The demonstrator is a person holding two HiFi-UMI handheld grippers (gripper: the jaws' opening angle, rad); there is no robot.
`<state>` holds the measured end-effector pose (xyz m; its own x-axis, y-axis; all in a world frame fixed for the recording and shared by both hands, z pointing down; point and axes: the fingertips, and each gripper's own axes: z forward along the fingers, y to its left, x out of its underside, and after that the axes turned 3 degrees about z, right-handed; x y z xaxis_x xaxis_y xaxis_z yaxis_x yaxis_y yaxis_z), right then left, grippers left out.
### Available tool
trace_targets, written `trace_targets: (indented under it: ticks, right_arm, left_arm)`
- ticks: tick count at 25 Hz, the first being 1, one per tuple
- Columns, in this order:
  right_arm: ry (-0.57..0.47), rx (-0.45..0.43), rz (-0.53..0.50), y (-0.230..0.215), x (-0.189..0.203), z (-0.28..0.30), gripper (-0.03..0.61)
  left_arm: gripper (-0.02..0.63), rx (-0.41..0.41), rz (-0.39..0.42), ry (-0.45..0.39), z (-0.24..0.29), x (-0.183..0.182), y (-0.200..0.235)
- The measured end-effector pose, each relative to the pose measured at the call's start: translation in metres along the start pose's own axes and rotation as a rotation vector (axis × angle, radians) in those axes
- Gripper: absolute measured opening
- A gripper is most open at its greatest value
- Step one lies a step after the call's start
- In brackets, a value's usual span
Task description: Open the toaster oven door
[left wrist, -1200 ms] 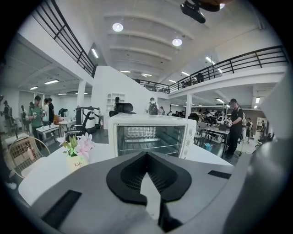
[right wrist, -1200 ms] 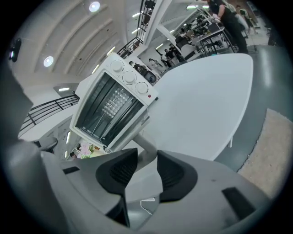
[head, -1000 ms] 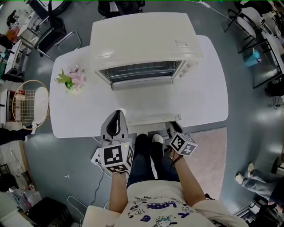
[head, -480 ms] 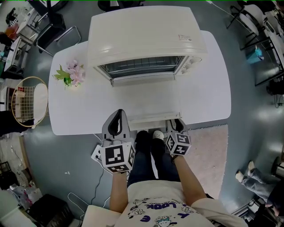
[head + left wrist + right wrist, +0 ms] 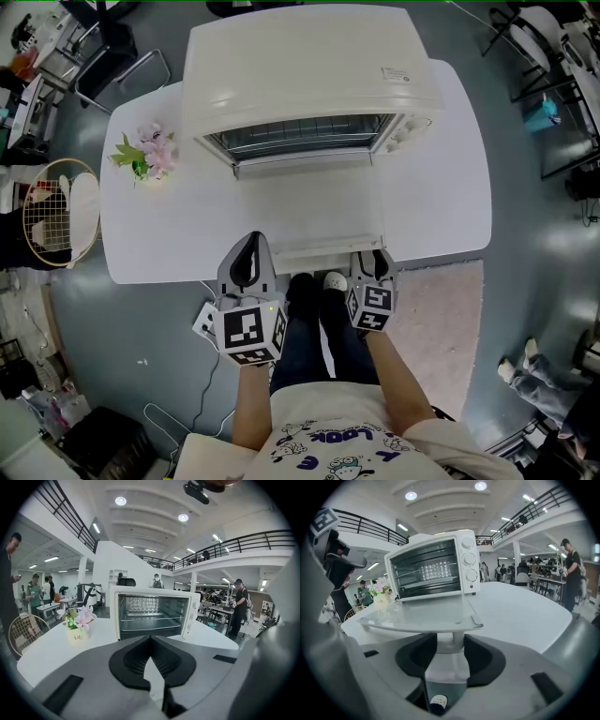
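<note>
The white toaster oven stands at the back of the white table, its rack visible inside. Its glass door lies folded down flat, and the door handle reaches the table's front edge. My right gripper is at the handle's right end. In the right gripper view the handle stands between the pads of the right gripper, whose jaws are opening. My left gripper hovers at the front edge left of the handle, shut and empty.
A small pot of pink flowers sits on the table's left side. On the floor are a wire basket at the left, a power strip by my legs and a pink rug. Chairs and people stand around the hall.
My right gripper has shifted slightly left along the handle. The left gripper has kept its place. The door lies flat in all frames.
</note>
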<state>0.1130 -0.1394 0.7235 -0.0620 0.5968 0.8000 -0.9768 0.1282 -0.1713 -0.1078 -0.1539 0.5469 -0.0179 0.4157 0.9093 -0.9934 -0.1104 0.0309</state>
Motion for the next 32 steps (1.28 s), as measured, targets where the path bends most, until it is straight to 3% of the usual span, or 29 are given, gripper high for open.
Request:
trace_targets:
  ticks: [6, 15, 23, 27, 32]
  right_arm:
    - [0.007, -0.003, 0.022, 0.000, 0.001, 0.000, 0.181]
    - [0.030, -0.056, -0.025, 0.000, -0.005, -0.008, 0.187]
    - [0.034, -0.139, -0.058, 0.010, -0.015, -0.038, 0.186]
    - [-0.003, -0.165, -0.081, 0.014, -0.037, -0.057, 0.157]
    - [-0.129, -0.169, -0.087, 0.015, -0.096, -0.073, 0.141]
  left_arm:
    - [0.004, 0.002, -0.004, 0.001, 0.001, 0.000, -0.003]
    - [0.005, -0.005, -0.011, -0.005, -0.002, -0.005, -0.005]
    - [0.005, -0.010, -0.012, -0.034, -0.006, -0.019, -0.004]
    - [0.005, -0.014, -0.018, -0.058, -0.009, -0.032, -0.003]
    - [0.005, -0.020, -0.025, -0.104, -0.016, -0.055, -0.001]
